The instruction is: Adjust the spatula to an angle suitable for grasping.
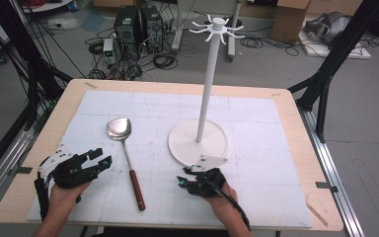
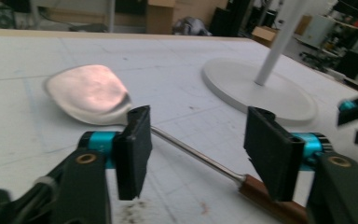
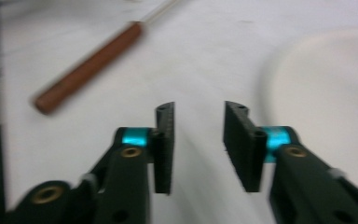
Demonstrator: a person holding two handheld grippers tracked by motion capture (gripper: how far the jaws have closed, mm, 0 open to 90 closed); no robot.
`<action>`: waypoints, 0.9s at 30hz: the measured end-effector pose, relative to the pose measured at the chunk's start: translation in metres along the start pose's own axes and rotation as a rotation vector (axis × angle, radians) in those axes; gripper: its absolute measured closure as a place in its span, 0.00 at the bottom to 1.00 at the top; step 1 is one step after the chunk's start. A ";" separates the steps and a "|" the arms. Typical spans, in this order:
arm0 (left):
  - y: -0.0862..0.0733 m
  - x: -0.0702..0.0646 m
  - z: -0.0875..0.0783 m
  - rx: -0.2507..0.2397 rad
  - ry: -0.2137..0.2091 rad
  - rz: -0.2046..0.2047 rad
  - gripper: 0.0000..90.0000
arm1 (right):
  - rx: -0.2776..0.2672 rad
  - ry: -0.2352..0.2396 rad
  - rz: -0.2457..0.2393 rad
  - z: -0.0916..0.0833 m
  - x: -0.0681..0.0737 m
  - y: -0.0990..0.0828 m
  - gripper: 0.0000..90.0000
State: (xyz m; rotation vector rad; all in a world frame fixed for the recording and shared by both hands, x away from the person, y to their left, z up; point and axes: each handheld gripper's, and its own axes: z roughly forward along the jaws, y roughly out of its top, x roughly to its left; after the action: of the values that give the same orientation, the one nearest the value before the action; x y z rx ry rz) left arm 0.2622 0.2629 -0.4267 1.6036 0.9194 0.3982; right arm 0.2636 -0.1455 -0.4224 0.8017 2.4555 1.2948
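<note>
Steel spatula with brown wooden handle (image 1: 126, 159) lies flat on the bench (image 1: 177, 89), between both hands. Left gripper (image 1: 97, 159) aims its parted, empty jaws at the shaft, likely to grasp it; right gripper (image 1: 183, 181), near the white hook stand (image 1: 198, 140), also gapes empty.

White hook stand (image 1: 203, 98) on table (image 1: 286, 103)

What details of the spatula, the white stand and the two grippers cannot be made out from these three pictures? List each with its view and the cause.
- Spatula: in the left gripper view the right finger covers part of its wooden handle, and the bottom edge cuts off the handle's end.
- Spatula handle: motion blur in the right gripper view smears its surface.
- Stand: the top edge of the left gripper view cuts off its pole.
- Right gripper: its fingers are too small in the high view.
</note>
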 end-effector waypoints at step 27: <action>-0.024 -0.099 0.067 0.327 -0.145 0.104 0.90 | -0.140 -0.347 0.232 -0.102 -0.058 -0.061 0.41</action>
State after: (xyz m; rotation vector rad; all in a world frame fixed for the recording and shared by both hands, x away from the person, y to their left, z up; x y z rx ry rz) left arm 0.2383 0.1446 -0.4440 1.9578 0.8223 0.2056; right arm 0.2425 -0.2758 -0.4155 1.1889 2.0256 1.2598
